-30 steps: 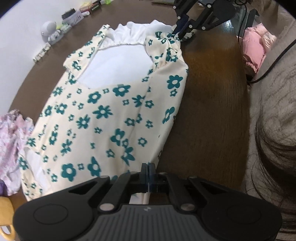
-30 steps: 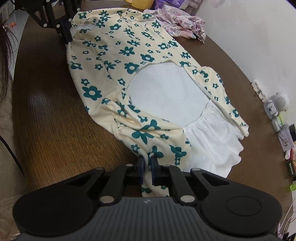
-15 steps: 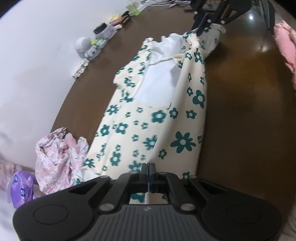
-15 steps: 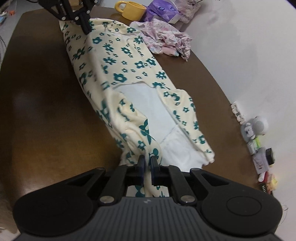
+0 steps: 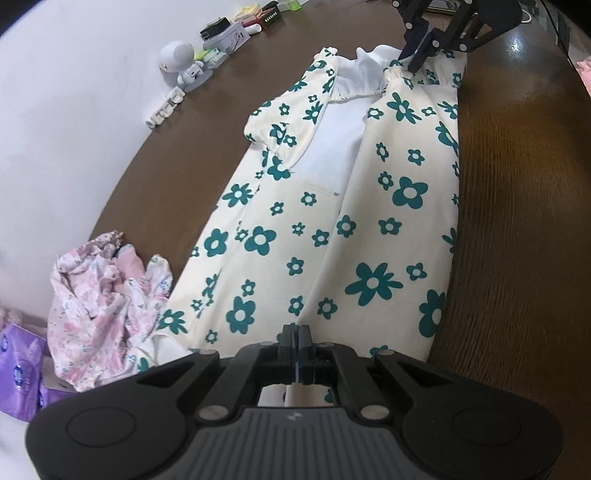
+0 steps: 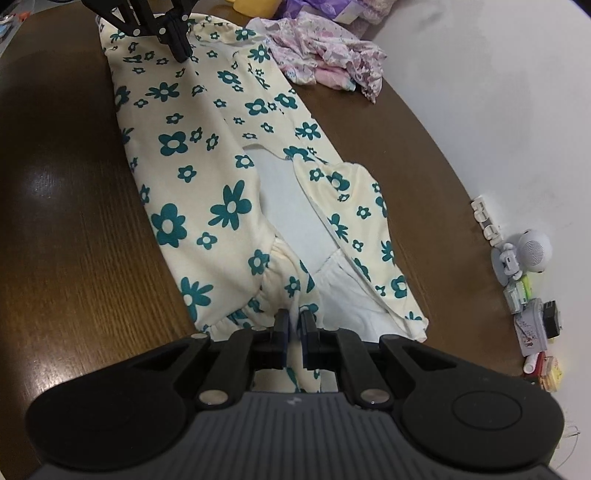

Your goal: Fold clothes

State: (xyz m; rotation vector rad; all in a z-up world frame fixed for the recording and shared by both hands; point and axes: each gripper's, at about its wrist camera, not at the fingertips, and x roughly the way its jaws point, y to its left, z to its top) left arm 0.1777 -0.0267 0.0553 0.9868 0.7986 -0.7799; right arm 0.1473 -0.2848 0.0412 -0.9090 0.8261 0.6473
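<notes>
A cream dress with teal flowers [image 5: 332,229] [image 6: 207,155] lies lengthwise on the brown table, its near side folded over toward the middle, white lining [image 5: 332,147] showing. My left gripper [image 5: 295,334] is shut on the hem end of the folded edge. My right gripper [image 6: 294,321] is shut on the gathered sleeve end. Each gripper shows in the other's view at the far end of the dress: the right gripper [image 5: 417,62], the left gripper [image 6: 181,51].
A crumpled pink floral garment [image 5: 107,302] [image 6: 325,55] lies by the wall beside the hem. A purple tissue pack [image 5: 18,373], a yellow mug [image 6: 255,5], a small white robot figure [image 5: 181,62] [image 6: 524,254] and desk clutter [image 6: 535,321] line the wall. Bare table [image 6: 66,221] lies on the other side.
Both grippers carried the near long edge of the dress up and over toward the wall, folding it onto the middle; the dress has gone from spread wide to a narrower strip.
</notes>
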